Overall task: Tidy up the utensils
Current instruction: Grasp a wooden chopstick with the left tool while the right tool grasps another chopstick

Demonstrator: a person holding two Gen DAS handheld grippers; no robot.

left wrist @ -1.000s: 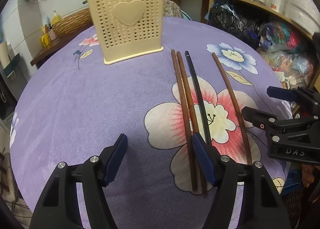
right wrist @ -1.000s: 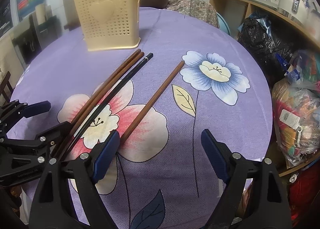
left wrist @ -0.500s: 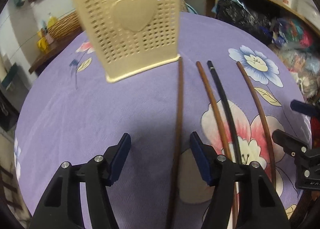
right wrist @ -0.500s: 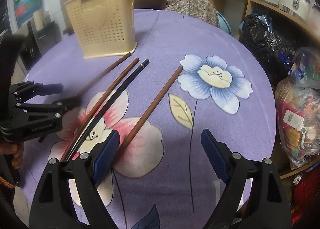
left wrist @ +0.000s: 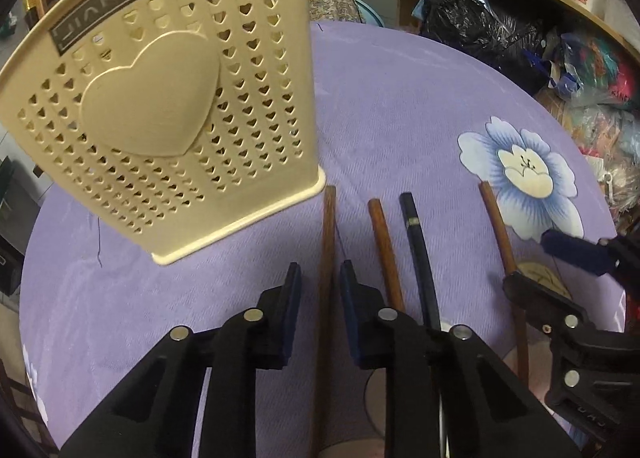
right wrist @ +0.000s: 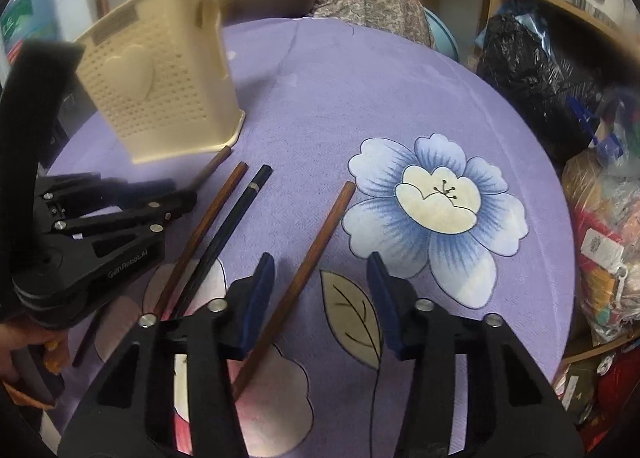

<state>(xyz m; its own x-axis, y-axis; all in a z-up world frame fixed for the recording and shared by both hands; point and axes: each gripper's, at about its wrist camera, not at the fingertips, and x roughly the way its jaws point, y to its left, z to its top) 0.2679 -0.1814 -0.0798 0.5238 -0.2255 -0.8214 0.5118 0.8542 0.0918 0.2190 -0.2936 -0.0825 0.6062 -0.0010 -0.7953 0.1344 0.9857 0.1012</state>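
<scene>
Purple floral tablecloth (left wrist: pixel 400 105) | cream perforated holder (left wrist: pixel 160 117) upright at far side | right gripper (right wrist: pixel 320 290) wide, empty | left gripper (left wrist: pixel 318 290) narrowed around brown chopstick (left wrist: pixel 329 234), contact unclear; three more chopsticks alongside

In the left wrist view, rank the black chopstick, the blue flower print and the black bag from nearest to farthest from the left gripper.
From the left gripper:
1. Black chopstick, just to its right.
2. Blue flower print, farther right on the cloth.
3. Black bag, beyond the table's far edge.
</scene>
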